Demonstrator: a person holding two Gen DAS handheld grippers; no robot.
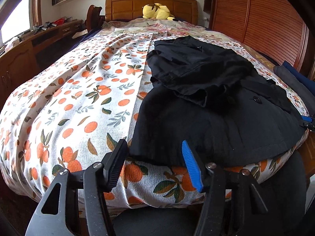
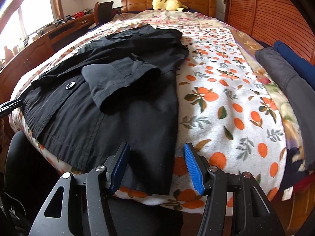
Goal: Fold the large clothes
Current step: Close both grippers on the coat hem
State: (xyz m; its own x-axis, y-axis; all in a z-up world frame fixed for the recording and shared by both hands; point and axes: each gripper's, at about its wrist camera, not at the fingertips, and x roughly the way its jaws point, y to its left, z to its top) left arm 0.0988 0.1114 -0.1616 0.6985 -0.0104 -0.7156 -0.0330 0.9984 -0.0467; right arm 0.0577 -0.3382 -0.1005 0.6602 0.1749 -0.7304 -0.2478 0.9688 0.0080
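Lying on one bed (image 1: 74, 102), one black coat (image 2: 110, 102), two tools, left tool (image 1: 155, 165) and right tool (image 2: 155, 167), gaping, empty

Black coat (image 2: 110, 102) lies flat on bed, hem at 6 o'clock, collar toward 12. Sleeves folded across the chest, one cuff (image 2: 130, 90) uppermost. One dark button (image 2: 70, 86) visible at 9 o'clock side. Fabric lightly creased.
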